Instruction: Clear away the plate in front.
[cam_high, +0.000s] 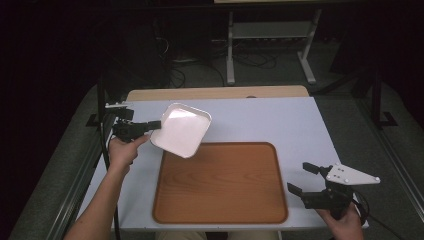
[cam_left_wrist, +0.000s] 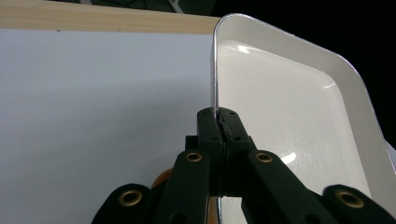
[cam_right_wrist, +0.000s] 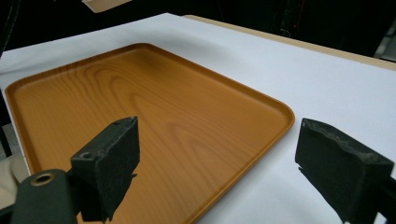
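A white square plate (cam_high: 181, 130) hangs tilted above the table, over the far left corner of the wooden tray (cam_high: 220, 183). My left gripper (cam_high: 156, 125) is shut on the plate's left rim; in the left gripper view the jaws pinch the thin rim of the plate (cam_left_wrist: 289, 116) at my left gripper (cam_left_wrist: 223, 125), with the plate's glossy inside facing right. My right gripper (cam_high: 300, 177) stands open at the tray's right edge, low over the table. In the right gripper view its wide-apart fingers (cam_right_wrist: 116, 154) frame the tray (cam_right_wrist: 140, 107), and nothing sits between them at my right gripper (cam_right_wrist: 224, 163).
The tray lies on a white sheet (cam_high: 280, 120) covering the table, whose bare wooden strip (cam_high: 215, 93) shows at the far edge. Metal frame legs (cam_high: 230, 55) and cables stand on the floor beyond. A dark post (cam_high: 102, 107) rises at the table's left side.
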